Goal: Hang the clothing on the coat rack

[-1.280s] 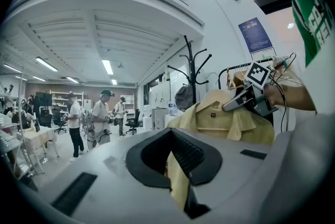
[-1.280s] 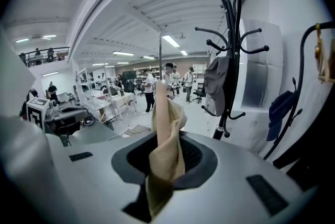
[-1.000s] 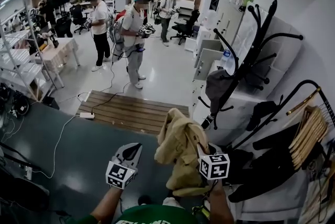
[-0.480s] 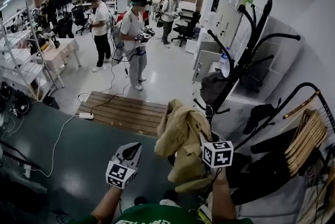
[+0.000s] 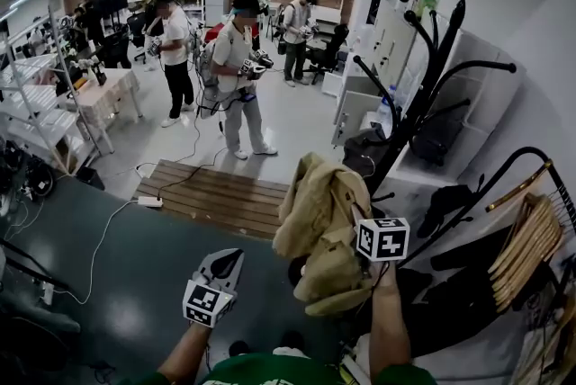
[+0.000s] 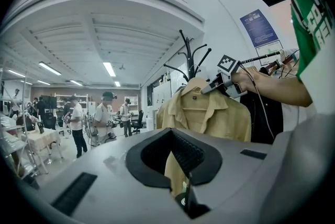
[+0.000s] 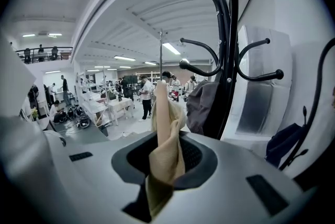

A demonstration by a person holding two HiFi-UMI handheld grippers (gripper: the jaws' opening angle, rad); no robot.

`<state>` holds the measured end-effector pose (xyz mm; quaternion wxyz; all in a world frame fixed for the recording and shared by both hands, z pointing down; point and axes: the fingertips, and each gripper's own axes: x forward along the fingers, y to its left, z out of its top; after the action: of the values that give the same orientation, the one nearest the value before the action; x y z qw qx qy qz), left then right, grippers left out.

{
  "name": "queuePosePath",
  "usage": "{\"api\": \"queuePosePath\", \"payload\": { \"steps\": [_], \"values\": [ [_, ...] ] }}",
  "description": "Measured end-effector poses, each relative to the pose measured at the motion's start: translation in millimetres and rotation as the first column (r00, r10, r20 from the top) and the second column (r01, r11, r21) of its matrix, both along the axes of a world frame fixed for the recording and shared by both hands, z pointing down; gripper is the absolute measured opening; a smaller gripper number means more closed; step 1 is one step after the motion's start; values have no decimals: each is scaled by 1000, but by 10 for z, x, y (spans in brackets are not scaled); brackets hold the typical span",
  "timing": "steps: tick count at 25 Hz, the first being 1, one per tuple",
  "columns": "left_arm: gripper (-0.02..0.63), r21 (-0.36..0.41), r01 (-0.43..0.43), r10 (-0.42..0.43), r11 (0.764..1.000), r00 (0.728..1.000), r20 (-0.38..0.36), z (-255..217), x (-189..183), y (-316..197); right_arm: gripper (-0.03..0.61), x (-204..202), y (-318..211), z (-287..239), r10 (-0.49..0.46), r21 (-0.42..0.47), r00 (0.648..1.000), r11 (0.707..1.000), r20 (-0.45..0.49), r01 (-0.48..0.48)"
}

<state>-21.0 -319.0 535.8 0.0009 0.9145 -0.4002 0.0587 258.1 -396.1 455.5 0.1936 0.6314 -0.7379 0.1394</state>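
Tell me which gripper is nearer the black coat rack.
Right. The right gripper, shut on the yellow shirt, is raised just in front of the coat rack. The left gripper sits lower and further back, with the shirt between it and the rack.

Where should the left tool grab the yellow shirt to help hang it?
Likely the lower front hem of the yellow shirt, coming level from the side of the left tool. The right tool pinches its top, so the front hangs loose facing that side.
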Motion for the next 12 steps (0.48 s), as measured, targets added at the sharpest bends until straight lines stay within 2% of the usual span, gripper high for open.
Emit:
{"api": "queuePosePath", "payload": {
  "steps": [12],
  "values": [
    [3, -8, 20, -20, 1000, 1000, -2, 38, 29, -96, 69, 268, -300, -46, 38, -20, 999, 999, 2, -38]
  ]
}}
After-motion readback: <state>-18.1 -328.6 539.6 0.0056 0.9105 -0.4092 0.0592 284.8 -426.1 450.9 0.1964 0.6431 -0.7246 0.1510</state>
